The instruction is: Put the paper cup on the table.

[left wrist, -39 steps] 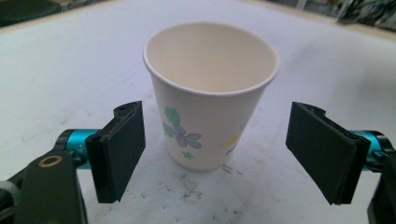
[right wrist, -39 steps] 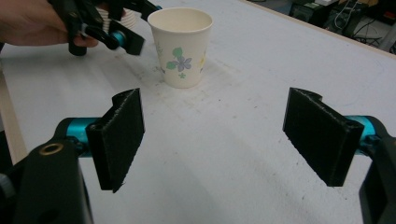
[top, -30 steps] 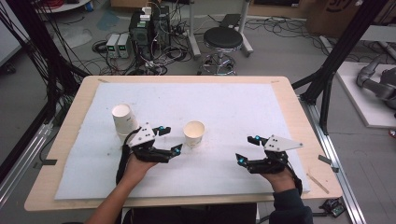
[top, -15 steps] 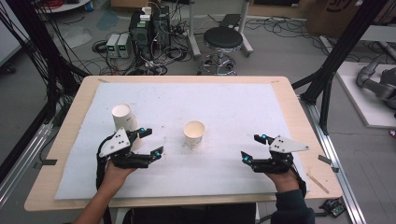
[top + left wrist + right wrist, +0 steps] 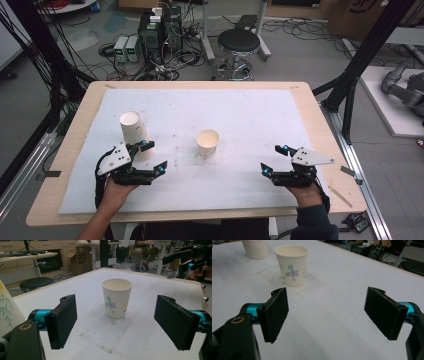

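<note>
While the single paper cup [image 5: 208, 143] is standing upright mid-surface, I am keeping the left hand-held gripper [image 5: 151, 157], its jaws just opened wider and empty beside the cup stack [image 5: 133, 129], and the right hand-held gripper [image 5: 274, 159], likewise widening, squared toward it, probably for a grasp.

Count: one single floral paper cup [image 5: 208, 142] standing upright mid-table, one stack of nested paper cups [image 5: 133, 129] at the left, two tongs, left tongs [image 5: 153, 157] and right tongs [image 5: 274, 159], one white mat [image 5: 250, 115], one table [image 5: 310, 100].
</note>
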`<state>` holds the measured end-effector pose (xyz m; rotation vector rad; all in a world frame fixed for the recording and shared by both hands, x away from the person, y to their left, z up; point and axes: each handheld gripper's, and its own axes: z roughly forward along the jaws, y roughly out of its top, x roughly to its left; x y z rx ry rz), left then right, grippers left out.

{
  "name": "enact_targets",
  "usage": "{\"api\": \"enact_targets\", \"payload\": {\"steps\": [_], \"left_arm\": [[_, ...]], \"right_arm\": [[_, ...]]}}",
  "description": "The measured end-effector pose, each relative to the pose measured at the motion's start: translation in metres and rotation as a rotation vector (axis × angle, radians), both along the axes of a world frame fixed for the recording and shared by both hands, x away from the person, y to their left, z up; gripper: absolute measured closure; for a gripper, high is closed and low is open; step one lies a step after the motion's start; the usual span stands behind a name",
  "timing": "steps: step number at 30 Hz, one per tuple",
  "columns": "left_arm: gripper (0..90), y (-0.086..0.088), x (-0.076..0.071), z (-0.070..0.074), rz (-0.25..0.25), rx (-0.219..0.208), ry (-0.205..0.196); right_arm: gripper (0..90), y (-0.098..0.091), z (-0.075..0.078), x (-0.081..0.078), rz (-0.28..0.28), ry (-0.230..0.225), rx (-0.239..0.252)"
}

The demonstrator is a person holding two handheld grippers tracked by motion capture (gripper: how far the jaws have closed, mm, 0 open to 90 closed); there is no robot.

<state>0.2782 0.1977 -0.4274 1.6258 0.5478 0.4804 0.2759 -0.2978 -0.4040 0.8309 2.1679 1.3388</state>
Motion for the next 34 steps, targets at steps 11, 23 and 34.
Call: {"api": "enact_targets", "payload": {"steps": [11,23,34], "left_arm": [[19.1,0.0027,-0.0019,-0.0002,0.006,-0.011,-0.01],[20.0,-0.0015,-0.0002,0.0003,-0.007,-0.006,-0.01],[20.4,-0.0035,0.0015,-0.0003,-0.013,-0.005,-0.004]], "right_arm": [[19.9,0.0016,0.0033,-0.0054,-0.002,-0.017,-0.007],[19.8,0.001,0.0026,-0.0051,-0.003,-0.015,-0.001],[19.9,-0.0008,0.0013,-0.0051,-0.005,-0.016,-0.002]]}}
